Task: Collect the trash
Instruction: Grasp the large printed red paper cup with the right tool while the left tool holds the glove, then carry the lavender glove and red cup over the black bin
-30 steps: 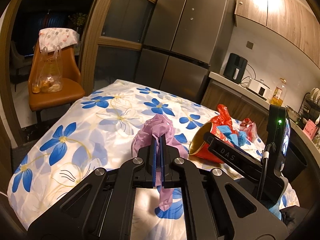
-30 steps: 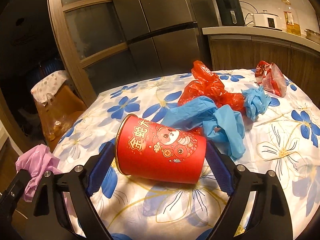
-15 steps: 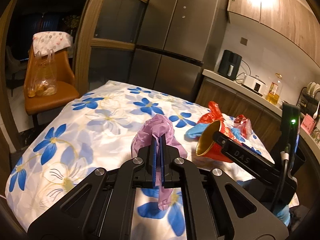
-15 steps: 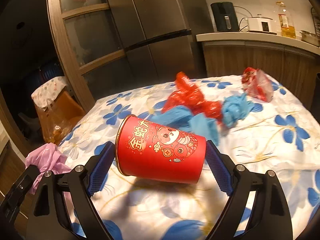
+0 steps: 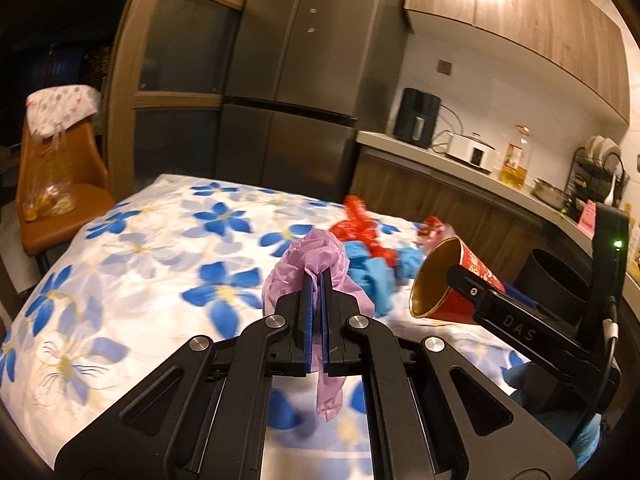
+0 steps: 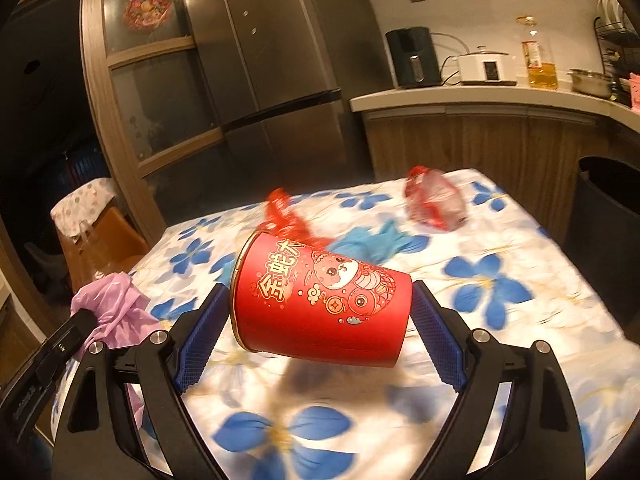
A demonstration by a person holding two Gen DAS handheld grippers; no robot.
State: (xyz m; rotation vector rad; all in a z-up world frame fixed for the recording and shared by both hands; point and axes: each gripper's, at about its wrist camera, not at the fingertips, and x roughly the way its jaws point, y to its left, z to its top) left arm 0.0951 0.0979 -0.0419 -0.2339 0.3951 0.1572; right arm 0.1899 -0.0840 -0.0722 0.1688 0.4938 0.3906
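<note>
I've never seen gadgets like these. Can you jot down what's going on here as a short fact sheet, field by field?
Setting: kitchen, table under a blue-flowered cloth
Left gripper: shut on a crumpled purple plastic bag
Right gripper: clamps a red paper cup sideways, lifted off the cloth
Left on the table: red plastic bag, blue gloves, red-and-clear wrapper
Nearby: dark bin beside the table
</note>
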